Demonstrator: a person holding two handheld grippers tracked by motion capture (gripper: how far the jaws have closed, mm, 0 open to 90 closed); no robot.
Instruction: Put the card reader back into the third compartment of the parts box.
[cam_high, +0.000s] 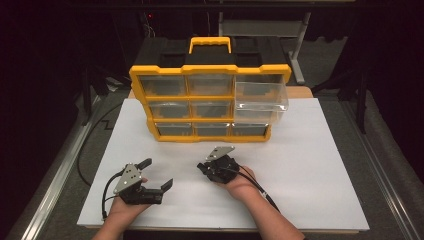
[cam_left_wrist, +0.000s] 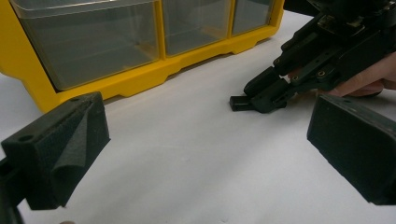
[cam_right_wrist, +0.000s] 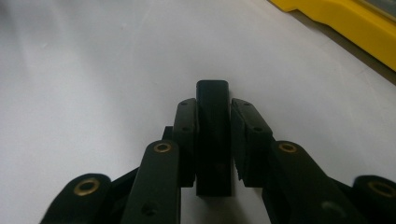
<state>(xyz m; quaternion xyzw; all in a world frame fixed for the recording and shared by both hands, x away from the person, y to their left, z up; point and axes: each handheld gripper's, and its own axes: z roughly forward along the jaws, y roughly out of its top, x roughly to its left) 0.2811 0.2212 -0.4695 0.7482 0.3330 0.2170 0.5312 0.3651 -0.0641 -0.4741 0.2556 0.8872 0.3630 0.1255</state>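
Clamped on a small black block at the near middle of the white table: right gripper, jaws drawn together with a pad against each long side, seen close in the right gripper view. Lies flat on the sheet, well short of the yellow parts organizer, with one end poking out past the jaw tips. Rests low beside it with jaws wide apart and nothing between them: left gripper.

Judged as the step in hand: securing the block before a lift. To do it well, keep the squeeze square across the two long sides and check that both pads bear evenly, since a narrow, smooth piece held off-centre can pivot or squirt out. Raise straight up first, clear of the sheet, without dragging. Hold the wrist level through any carry. Looks a likely destination: the clear drawer pulled out at the top right of the organizer. Approach from above its rim, not from the side, and leave the left gripper parked clear of the path.
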